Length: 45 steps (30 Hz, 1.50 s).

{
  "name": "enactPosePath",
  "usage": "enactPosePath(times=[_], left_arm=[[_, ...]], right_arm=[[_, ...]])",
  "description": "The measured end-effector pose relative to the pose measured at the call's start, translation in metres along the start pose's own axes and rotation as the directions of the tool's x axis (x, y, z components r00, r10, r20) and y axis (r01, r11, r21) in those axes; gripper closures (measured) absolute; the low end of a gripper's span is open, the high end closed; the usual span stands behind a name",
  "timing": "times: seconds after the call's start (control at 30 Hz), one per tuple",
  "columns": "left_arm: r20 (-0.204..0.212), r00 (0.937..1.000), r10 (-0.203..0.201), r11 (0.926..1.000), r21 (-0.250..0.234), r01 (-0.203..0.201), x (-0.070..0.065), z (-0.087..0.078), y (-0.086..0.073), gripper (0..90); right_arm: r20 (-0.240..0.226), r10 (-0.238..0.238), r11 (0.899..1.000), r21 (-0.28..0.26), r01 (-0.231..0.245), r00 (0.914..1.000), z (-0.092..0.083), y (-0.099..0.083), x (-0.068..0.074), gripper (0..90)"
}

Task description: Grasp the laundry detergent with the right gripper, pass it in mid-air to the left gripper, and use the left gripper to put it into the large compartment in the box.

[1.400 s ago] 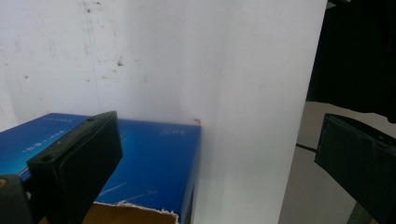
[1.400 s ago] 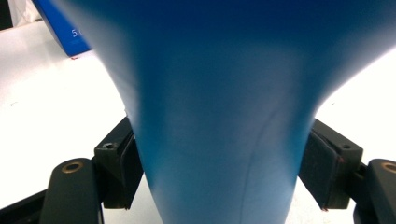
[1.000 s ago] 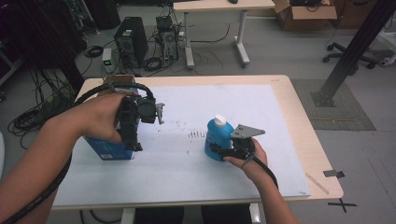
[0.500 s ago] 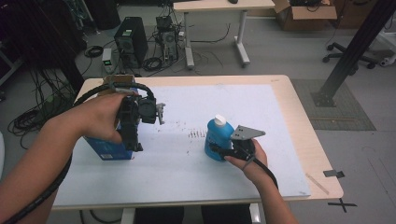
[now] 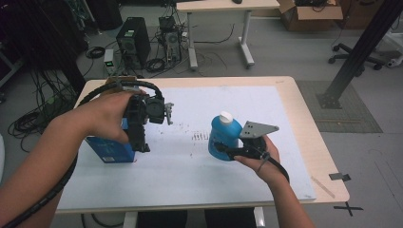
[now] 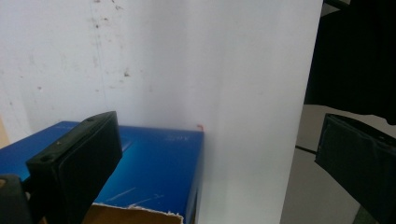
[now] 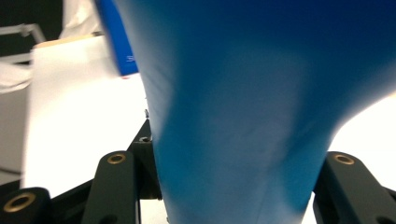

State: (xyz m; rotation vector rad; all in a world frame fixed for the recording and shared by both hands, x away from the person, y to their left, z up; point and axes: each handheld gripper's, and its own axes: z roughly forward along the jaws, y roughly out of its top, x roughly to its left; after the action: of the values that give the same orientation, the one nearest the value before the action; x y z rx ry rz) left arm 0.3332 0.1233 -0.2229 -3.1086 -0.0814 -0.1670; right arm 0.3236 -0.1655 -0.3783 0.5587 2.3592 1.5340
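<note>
A blue bottle (image 5: 226,133) with a white cap stands upright right of the table's middle, and my right gripper (image 5: 223,148) is shut on its lower body. In the right gripper view the bottle (image 7: 243,116) sits between the two black fingers (image 7: 114,186), which have just been closing on it. At the left, my left gripper (image 5: 141,142) points down beside a blue box (image 5: 111,149) lying on the white sheet (image 5: 190,166). In the left gripper view its jaws stand wide apart and open above the box (image 6: 154,163), touching nothing.
The white sheet covers most of the wooden table (image 5: 323,156); dark specks mark it near the middle. Behind the table, on the floor, are a computer tower (image 5: 133,42), cables, a second table (image 5: 218,7) and a black post (image 5: 354,57).
The right gripper's jaws closed onto the blue bottle and the hand rose a little with it. The left hand and the blue box stayed where they were.
</note>
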Motion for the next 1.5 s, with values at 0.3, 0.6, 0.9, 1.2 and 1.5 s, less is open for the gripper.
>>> enactPosePath(times=[0.3, 0.6, 0.9, 1.2, 1.5], left_arm=[[-0.003, 0.9997, 0.023, 0.9997, -0.005, -0.023, -0.003, -0.010, 0.012, 0.6], [0.000, 0.9991, 0.043, 0.9991, -0.005, -0.043, -0.008, -0.012, 0.023, 0.4], [0.006, 0.9982, 0.060, 0.9982, -0.007, -0.060, -0.011, -0.013, 0.034, 0.4], [0.022, 0.9970, 0.075, 0.9972, -0.008, -0.074, -0.014, -0.010, 0.043, 0.4], [0.027, 0.9964, 0.081, 0.9967, -0.006, -0.081, -0.018, -0.009, 0.046, 0.4]], right_arm=[[-0.118, -0.088, 0.995, 0.029, 0.092, 0.9891, -0.003, 0.020, 0.016, 45.7], [-0.210, -0.115, 0.992, 0.026, 0.124, 0.9709, 0.009, 0.021, 0.023, 45.7], [-0.255, -0.125, 0.991, 0.018, 0.134, 0.9588, 0.030, 0.022, 0.030, 45.6], [-0.288, -0.145, 0.988, 0.001, 0.152, 0.9465, 0.046, 0.029, 0.039, 45.5], [-0.322, -0.156, 0.986, -0.002, 0.164, 0.9339, 0.062, 0.032, 0.049, 45.6]])
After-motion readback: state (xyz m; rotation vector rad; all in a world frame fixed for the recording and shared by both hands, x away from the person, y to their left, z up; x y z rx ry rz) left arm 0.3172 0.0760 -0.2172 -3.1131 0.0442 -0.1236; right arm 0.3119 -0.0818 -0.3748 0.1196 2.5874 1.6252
